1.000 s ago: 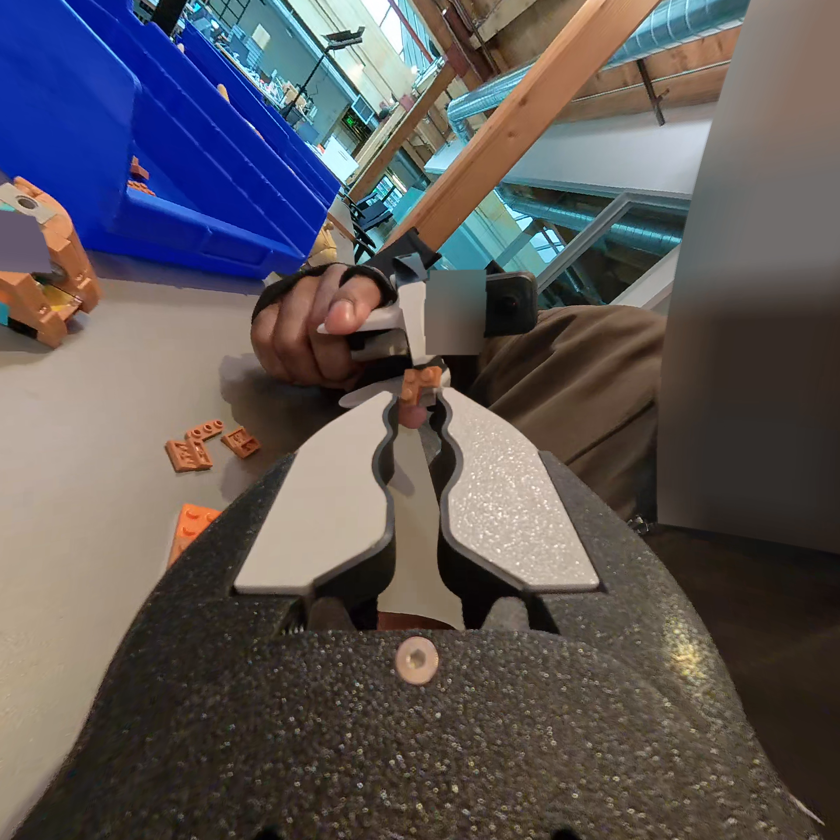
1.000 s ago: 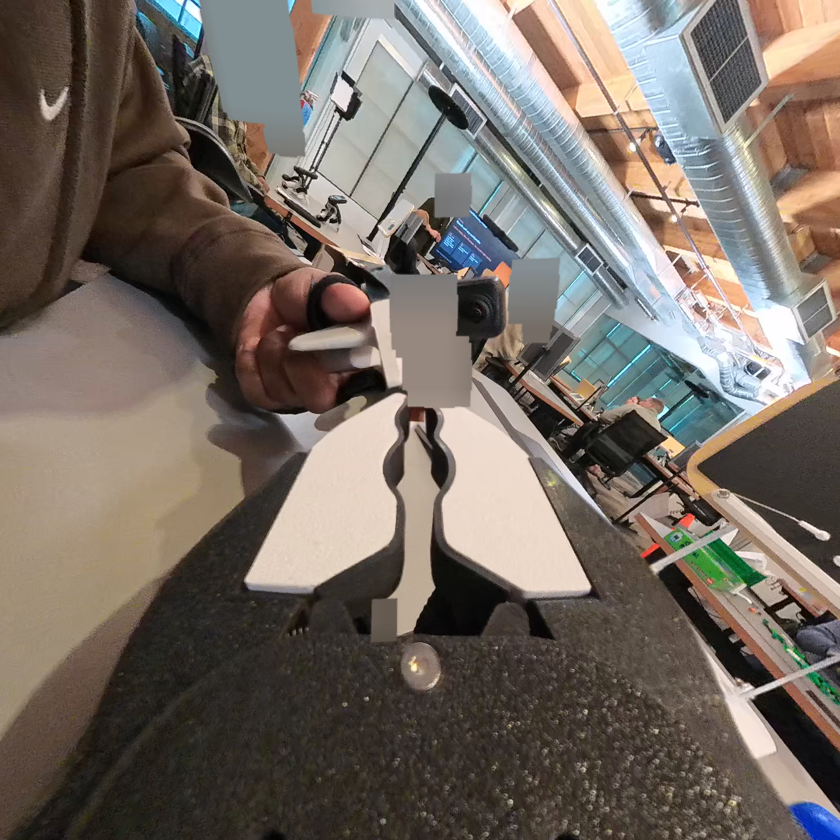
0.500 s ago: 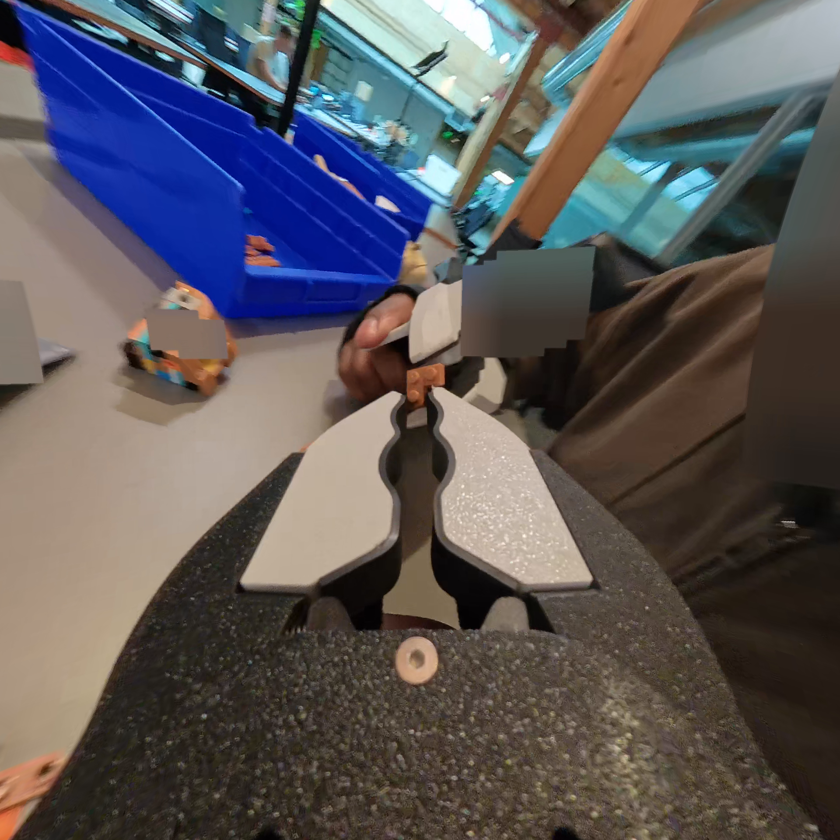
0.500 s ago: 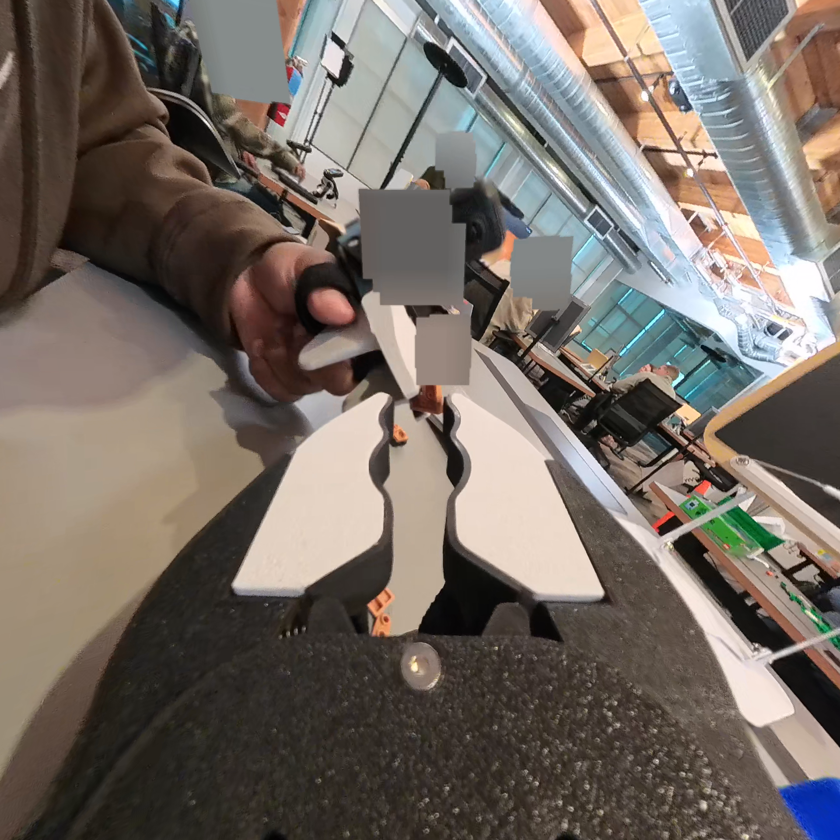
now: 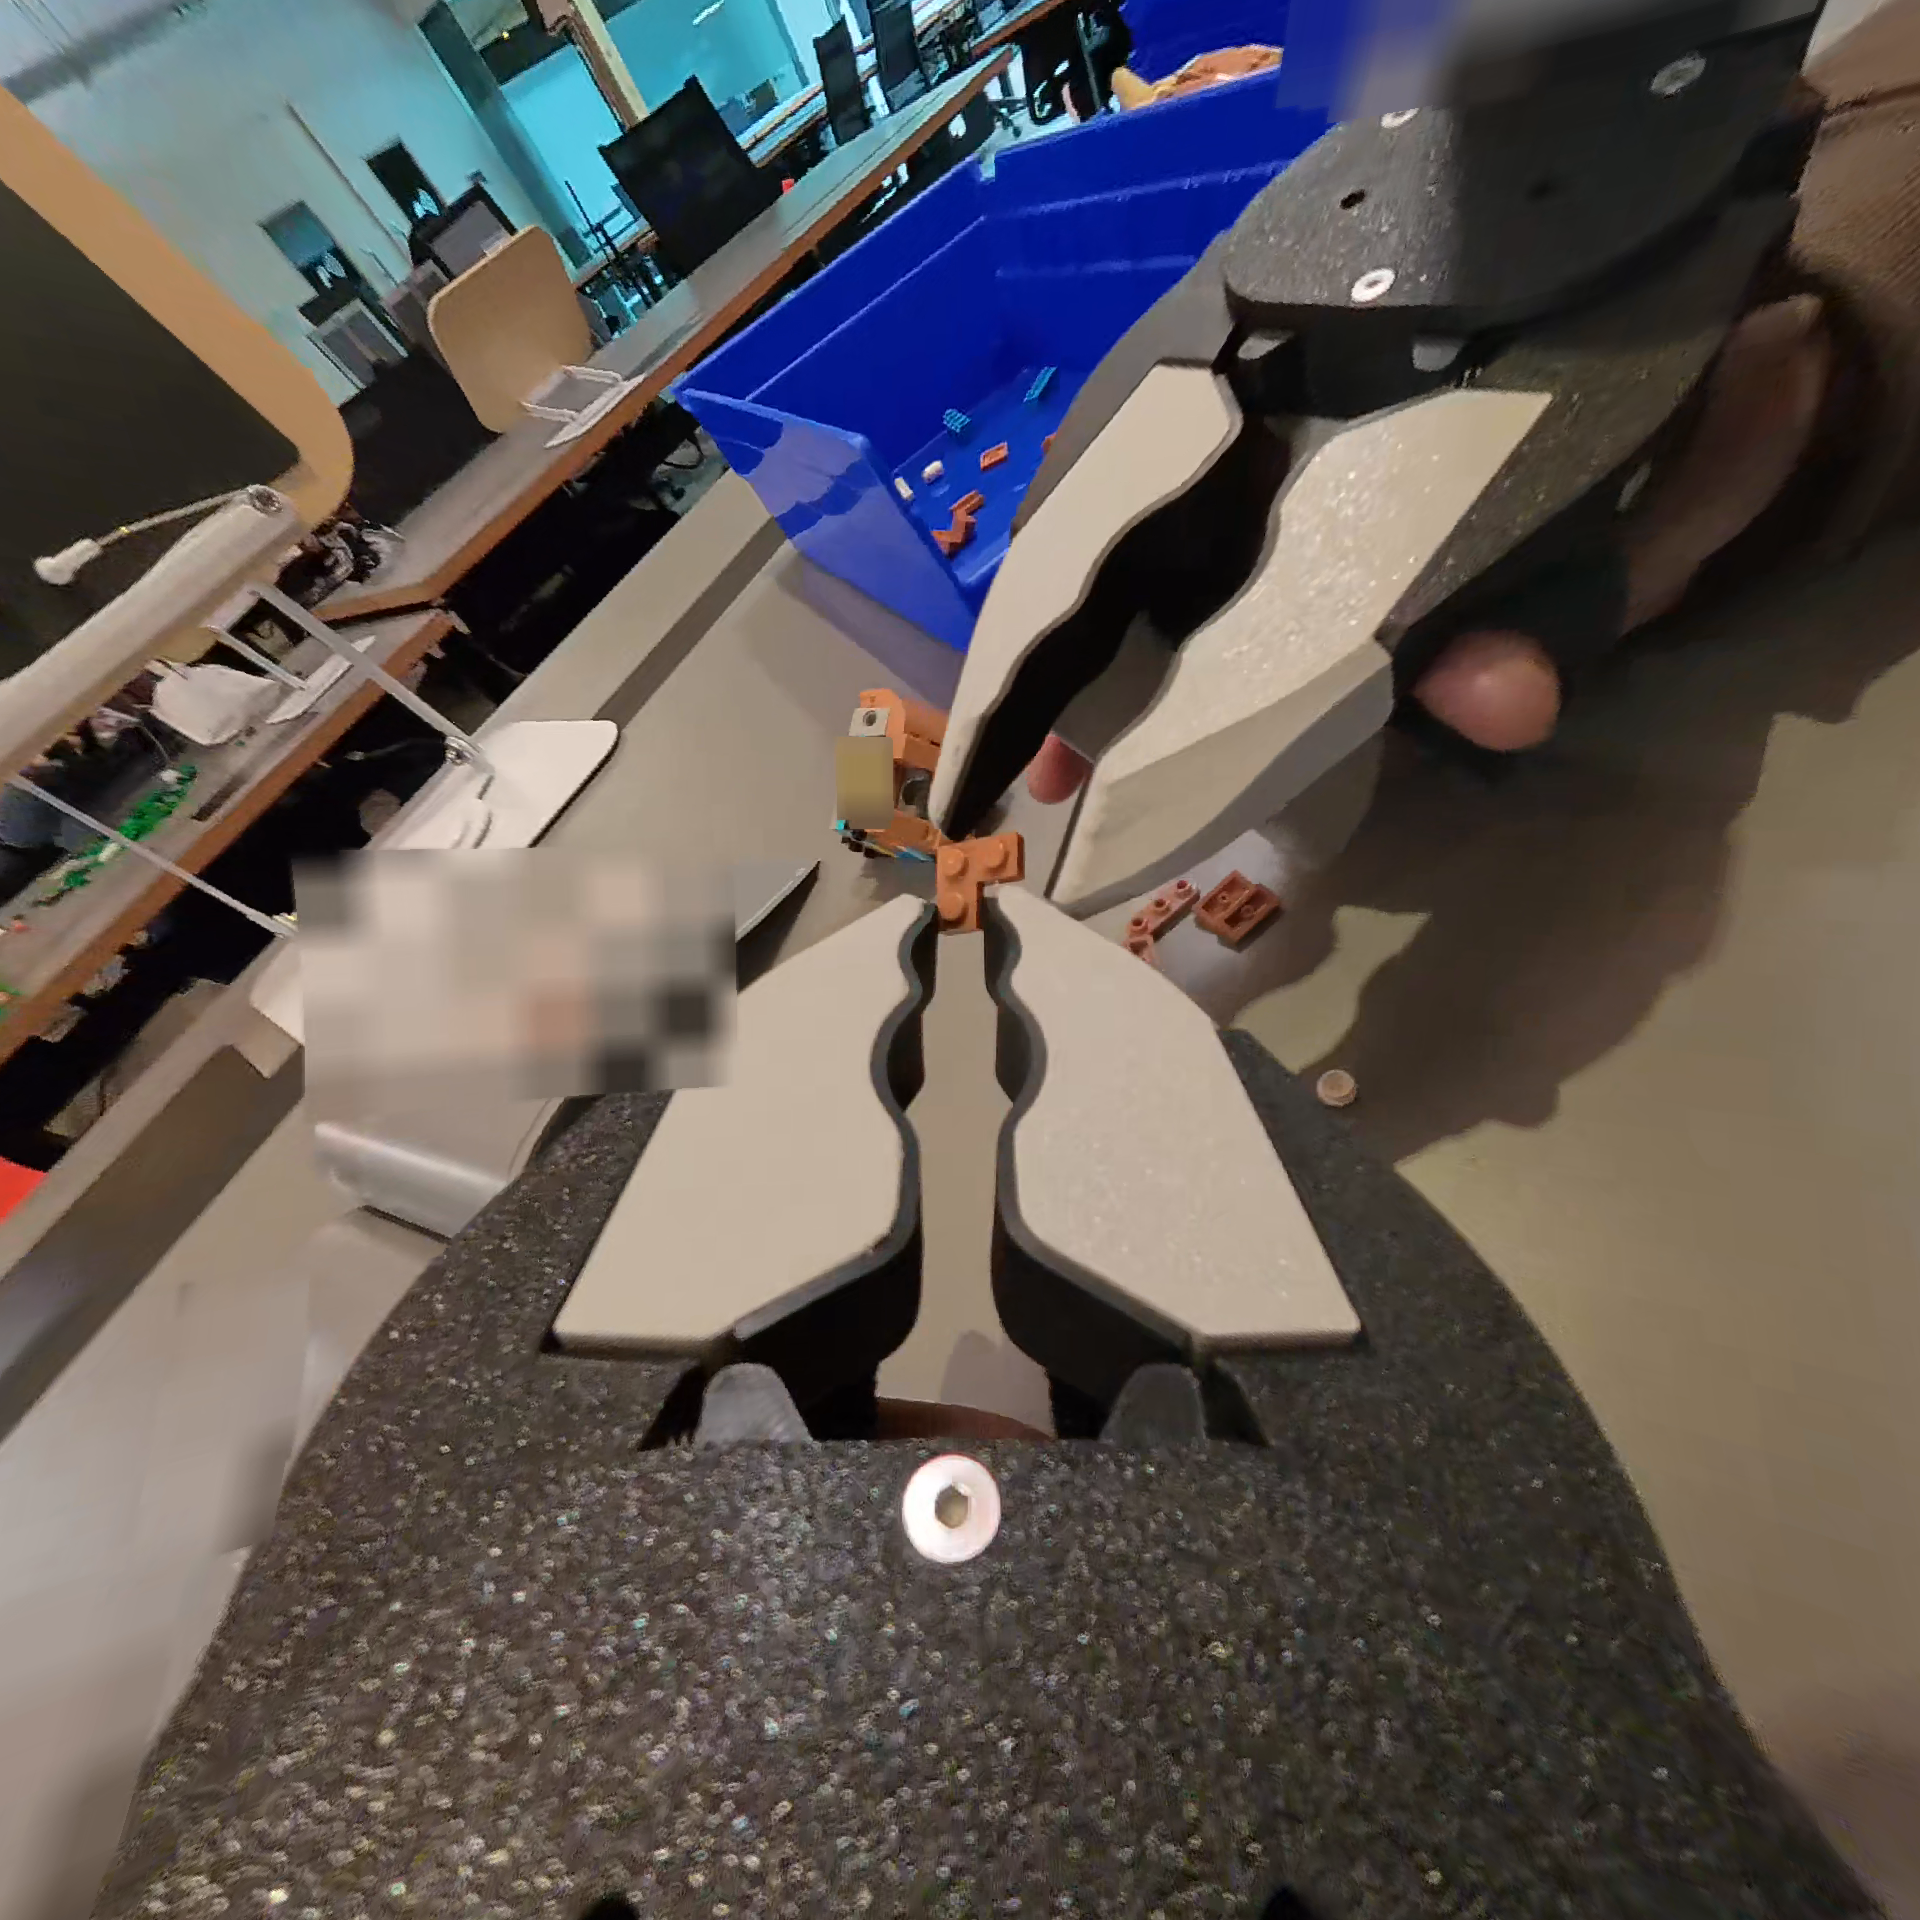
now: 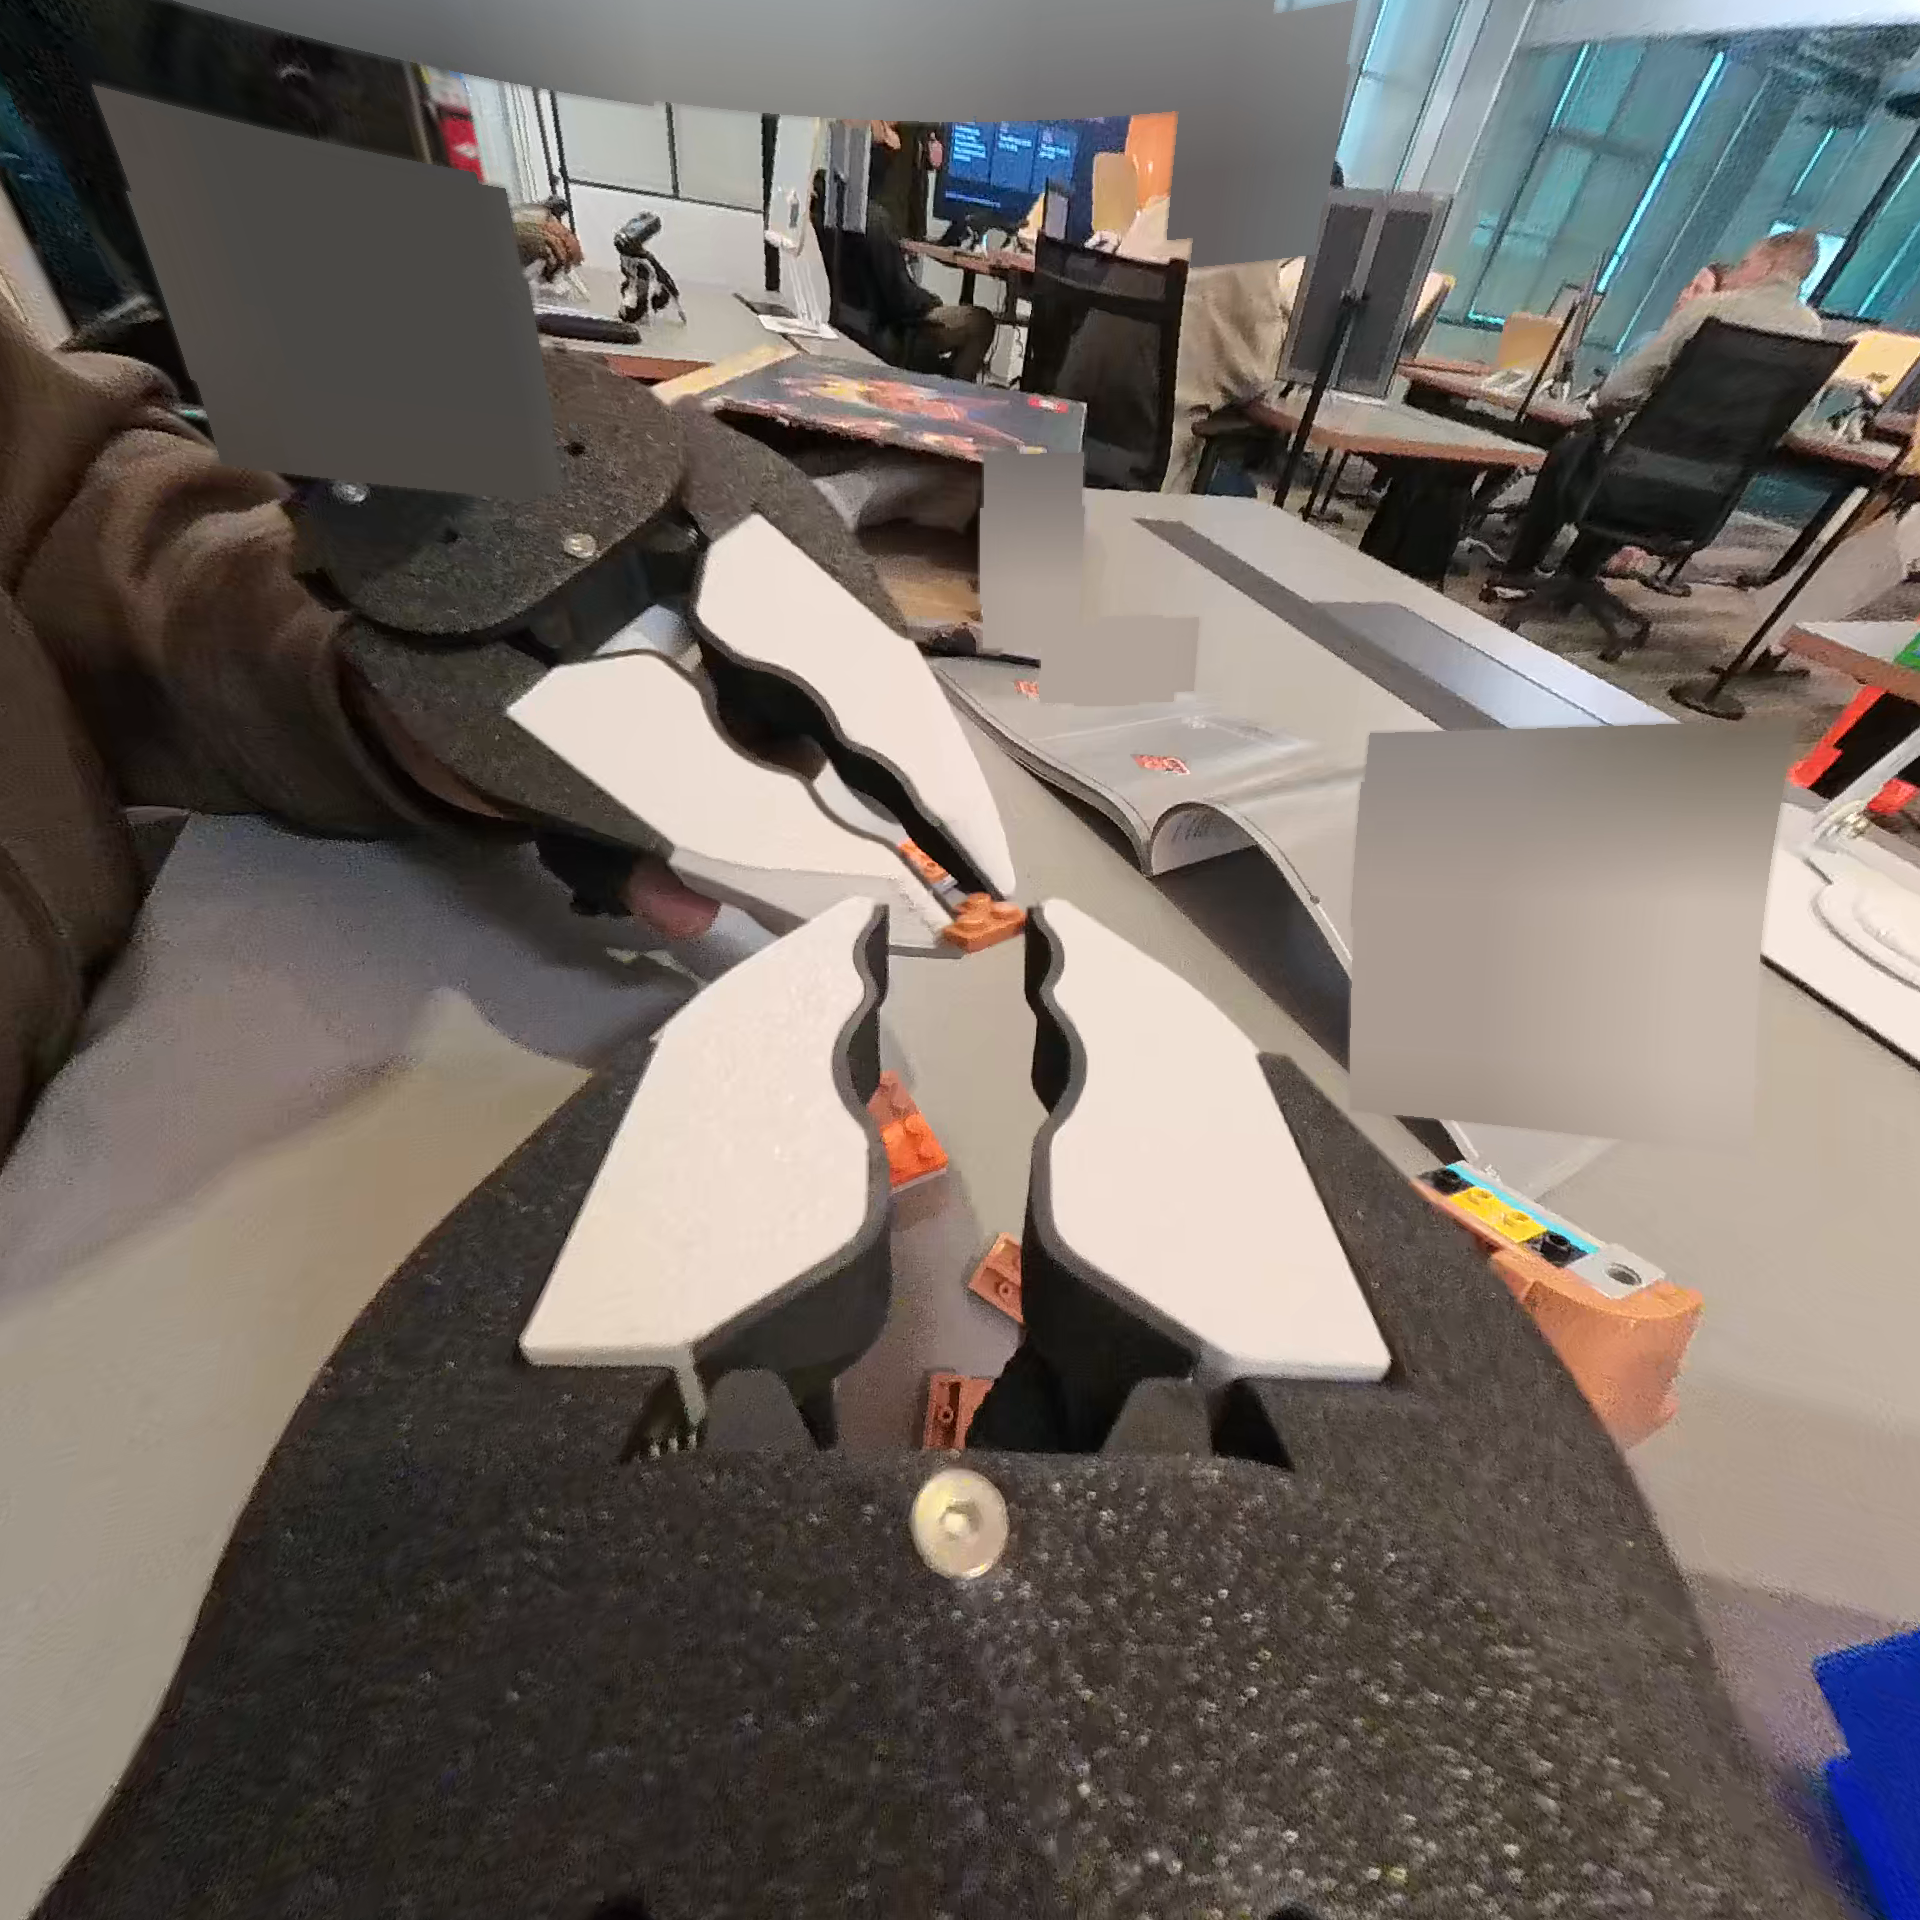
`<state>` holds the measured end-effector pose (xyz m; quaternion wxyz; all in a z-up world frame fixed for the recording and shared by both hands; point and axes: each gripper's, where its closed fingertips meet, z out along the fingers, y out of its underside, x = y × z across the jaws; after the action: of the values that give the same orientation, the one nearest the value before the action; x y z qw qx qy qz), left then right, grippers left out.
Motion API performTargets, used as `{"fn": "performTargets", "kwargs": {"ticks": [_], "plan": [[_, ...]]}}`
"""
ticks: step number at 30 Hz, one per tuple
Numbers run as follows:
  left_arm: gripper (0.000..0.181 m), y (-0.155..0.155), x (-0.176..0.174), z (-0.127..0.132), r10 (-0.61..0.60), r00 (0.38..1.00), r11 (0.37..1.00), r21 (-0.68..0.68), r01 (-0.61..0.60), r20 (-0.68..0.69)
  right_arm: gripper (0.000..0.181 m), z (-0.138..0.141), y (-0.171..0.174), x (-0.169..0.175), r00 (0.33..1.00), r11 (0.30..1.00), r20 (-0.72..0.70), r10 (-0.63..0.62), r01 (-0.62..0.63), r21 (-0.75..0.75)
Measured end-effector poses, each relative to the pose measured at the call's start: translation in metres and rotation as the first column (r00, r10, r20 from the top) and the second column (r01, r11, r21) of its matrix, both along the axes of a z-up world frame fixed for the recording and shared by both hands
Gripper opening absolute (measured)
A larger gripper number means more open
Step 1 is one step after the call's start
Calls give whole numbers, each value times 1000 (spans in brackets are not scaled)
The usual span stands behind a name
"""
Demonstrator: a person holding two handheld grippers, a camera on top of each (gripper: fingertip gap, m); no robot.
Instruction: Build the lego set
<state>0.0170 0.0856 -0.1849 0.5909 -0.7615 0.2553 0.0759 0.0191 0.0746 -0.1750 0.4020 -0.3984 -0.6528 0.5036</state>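
My left gripper (image 5: pixel 961 914) is shut on a small brown L-shaped plate (image 5: pixel 977 878), held by its tips above the grey table. My right gripper (image 6: pixel 956 920) is open, and its tips sit on either side of that same plate (image 6: pixel 982 923) without closing on it. The right gripper (image 5: pixel 1003 857) also shows in the left wrist view, coming down from the upper right. The left gripper (image 6: pixel 971 899) comes in from the upper left in the right wrist view. A partly built brown model (image 5: pixel 888 769) stands just behind; it also shows in the right wrist view (image 6: pixel 1558 1278).
Loose brown plates (image 5: pixel 1205 909) lie on the table (image 5: pixel 1558 1351), with more under my right gripper (image 6: pixel 909 1138). A blue bin (image 5: pixel 935 416) holding small pieces stands behind. An open instruction booklet (image 6: pixel 1195 790) lies further back. A small round stud (image 5: pixel 1335 1088) lies to the right. My left and right fingertips are right by each other.
Both grippers have tilted down toward the table. My right gripper has opened wider. My left gripper has kept its hold on the brown plate.
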Motion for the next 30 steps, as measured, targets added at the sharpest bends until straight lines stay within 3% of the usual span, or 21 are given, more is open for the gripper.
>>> {"fn": "performTargets", "kwargs": {"ticks": [9, 28, 29, 30], "plan": [[8, -1, 4, 2, -36, 999, 999, 19, 36, -25, 24, -5, 3, 5, 999, 998, 36, 40, -38, -45], [10, -11, 25, -4, -226, 970, 974, -15, 225, -94, 16, -12, -7, 20, 975, 977, 71, 210, -212, 15], [14, -11, 24, -4, -225, 970, 974, -21, 224, -90, 1, -12, -9, 22, 972, 974, 68, 225, -226, 15], [13, -12, 24, -5, -237, 968, 971, -30, 236, -83, 0, -11, -9, 23, 971, 972, 63, 232, -233, 15]]}}
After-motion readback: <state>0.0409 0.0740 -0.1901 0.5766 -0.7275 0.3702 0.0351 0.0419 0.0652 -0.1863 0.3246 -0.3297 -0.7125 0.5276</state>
